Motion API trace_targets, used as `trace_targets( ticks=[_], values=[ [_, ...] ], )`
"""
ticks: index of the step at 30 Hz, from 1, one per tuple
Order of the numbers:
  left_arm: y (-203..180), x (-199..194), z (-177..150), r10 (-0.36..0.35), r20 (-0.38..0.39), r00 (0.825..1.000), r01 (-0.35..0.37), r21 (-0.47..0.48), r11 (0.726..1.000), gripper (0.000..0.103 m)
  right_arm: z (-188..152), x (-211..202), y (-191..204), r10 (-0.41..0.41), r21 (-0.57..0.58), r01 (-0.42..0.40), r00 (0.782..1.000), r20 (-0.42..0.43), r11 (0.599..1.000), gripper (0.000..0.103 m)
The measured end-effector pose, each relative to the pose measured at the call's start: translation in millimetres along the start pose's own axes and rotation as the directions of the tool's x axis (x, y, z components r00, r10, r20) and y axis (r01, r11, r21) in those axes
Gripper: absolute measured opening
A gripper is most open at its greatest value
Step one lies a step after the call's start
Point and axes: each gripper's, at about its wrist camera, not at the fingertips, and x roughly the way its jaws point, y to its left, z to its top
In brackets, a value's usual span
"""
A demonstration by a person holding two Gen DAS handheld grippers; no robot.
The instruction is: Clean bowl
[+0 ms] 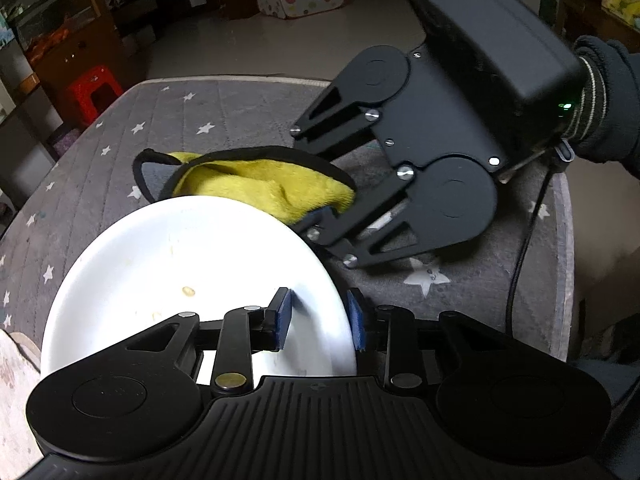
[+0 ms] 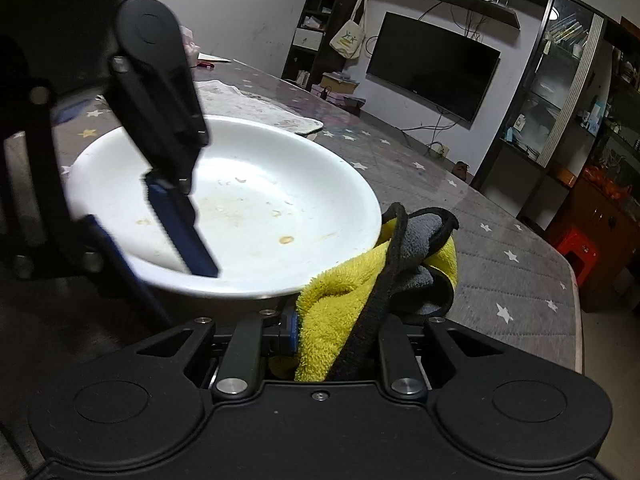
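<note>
A white shallow bowl (image 1: pixel 192 272) with small brown food stains is held tilted above the table. My left gripper (image 1: pixel 320 320) is shut on its near rim, one blue pad inside and one outside; it also shows in the right wrist view (image 2: pixel 160 232). The bowl fills the middle of the right wrist view (image 2: pixel 256 200). My right gripper (image 2: pixel 336 336) is shut on a yellow and grey cloth (image 2: pixel 360 288) with a black border, just beside the bowl's far rim. The cloth (image 1: pixel 272 188) and right gripper (image 1: pixel 332 224) show behind the bowl in the left wrist view.
A grey table cover with white stars (image 1: pixel 240 120) spreads under everything. A pale mat (image 2: pixel 264 108) lies on the table beyond the bowl. A red stool (image 1: pixel 94 92) stands on the floor past the table edge. A cable (image 1: pixel 524 248) trails from the right gripper.
</note>
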Motion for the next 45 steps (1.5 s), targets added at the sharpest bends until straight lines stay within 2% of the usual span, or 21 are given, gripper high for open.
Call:
trace_targets(
  ticks=[15,26,32,36,39,41,45],
  values=[
    [-6,-18,-23,-0.057,-0.003,0.998,0.057,0.070,0.996,0.026,-8,-37,33,0.035,-0.026,-0.035,0.999,0.008,0.999,0.019],
    [-6,-14,-23,-0.064,0.004,0.998,0.063,0.060,0.996,0.026,0,-14,11,0.028,-0.028,-0.028,1.000,0.002,0.999,0.019],
    [-5,-15,-24,-0.061,0.008,0.998,0.061,0.003,0.998,0.027,2,2,-6,0.010,0.011,-0.010,1.000,0.010,1.000,0.019],
    [-12,-23,-29,-0.032,0.023,0.999,0.033,-0.014,0.999,0.031,1,4,-12,0.007,0.058,-0.008,1.000,0.012,0.998,0.019],
    [-10,-24,-28,-0.007,0.048,0.999,0.009,-0.041,0.999,0.042,-2,-1,-12,-0.004,0.103,0.004,1.000,0.009,0.995,0.018],
    [-7,-27,-27,0.008,0.068,0.998,-0.004,-0.060,0.998,0.044,-3,-7,-14,-0.021,0.149,0.019,1.000,0.010,0.989,0.017],
    [-6,-38,-31,0.059,0.096,0.994,-0.050,-0.092,0.995,0.054,-2,-21,-17,-0.063,0.222,0.058,0.998,0.016,0.973,0.016]
  ],
)
